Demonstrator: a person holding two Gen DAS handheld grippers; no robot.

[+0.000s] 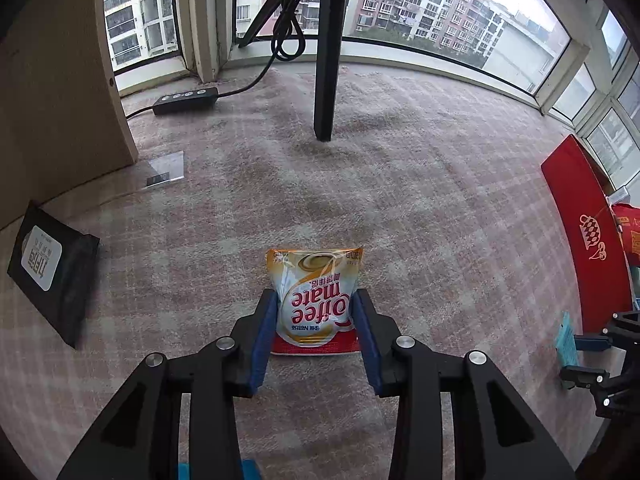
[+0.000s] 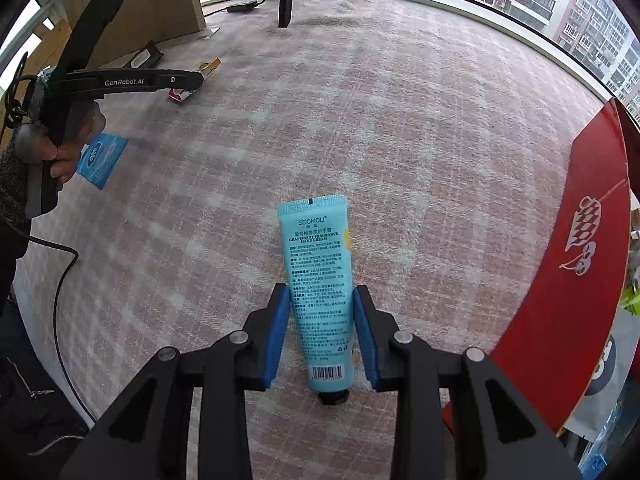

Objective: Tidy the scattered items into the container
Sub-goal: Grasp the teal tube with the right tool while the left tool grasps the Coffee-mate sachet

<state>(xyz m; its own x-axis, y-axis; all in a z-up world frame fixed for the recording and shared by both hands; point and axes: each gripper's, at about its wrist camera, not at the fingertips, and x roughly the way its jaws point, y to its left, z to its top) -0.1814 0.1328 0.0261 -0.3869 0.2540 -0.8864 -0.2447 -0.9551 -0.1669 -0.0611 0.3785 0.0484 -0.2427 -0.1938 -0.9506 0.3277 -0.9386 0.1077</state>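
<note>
Down on the pinkish checked carpet (image 1: 400, 200), the left gripper (image 1: 316, 312) has its blue pads (image 1: 266, 336) on either side of a coffee creamer packet (image 1: 314, 300), both pads touching the packet's edges, so it is pinching the packet. The packet lies flat on the carpet, its print upside down from this side.

The right gripper (image 2: 322, 308) straddles a light blue hand cream tube (image 2: 320, 280) that lies flat, cap toward the gripper and crimped end pointing away. The pads (image 2: 276, 332) sit just beside the tube's sides; I cannot tell whether they actually press it.

The red container (image 2: 568, 272) stands to the right of both grippers, its wall marked with a white drawing, with a few colourful things inside that are too cropped to make out.

Off to the left, a black box with a white label (image 1: 52, 272) lies near a wooden cabinet (image 1: 60, 80). A small blue sachet (image 2: 102, 158) lies on the carpet by the person's left hand (image 2: 68, 148). Further back, a black stand leg (image 1: 326, 60) rests on the carpet and a power strip (image 1: 186, 100) lies by the window.
</note>
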